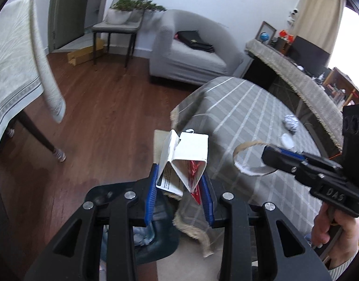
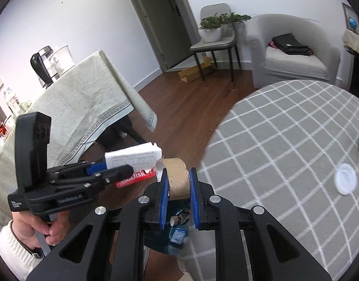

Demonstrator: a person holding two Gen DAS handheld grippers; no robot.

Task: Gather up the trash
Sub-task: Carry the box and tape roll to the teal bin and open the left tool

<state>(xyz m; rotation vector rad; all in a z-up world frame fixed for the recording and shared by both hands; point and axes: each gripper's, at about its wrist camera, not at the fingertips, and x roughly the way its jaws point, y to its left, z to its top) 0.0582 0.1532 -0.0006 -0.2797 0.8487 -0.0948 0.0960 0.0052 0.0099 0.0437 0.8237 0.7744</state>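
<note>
Left tool clamped on a crushed white carton, held past the near-left edge of the checked table. Right tool clamped on a cardboard tube, just right of the carton, above a dark bin with scraps inside. Crumpled foil and white lid on the table, far right.

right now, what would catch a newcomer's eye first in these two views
Both grippers are loaded: the left gripper is shut on a flattened white and red carton, the right gripper on a cardboard tube, both above a dark bin on the floor. On the checked tablecloth beside them lie a white lid and crumpled foil.
</note>
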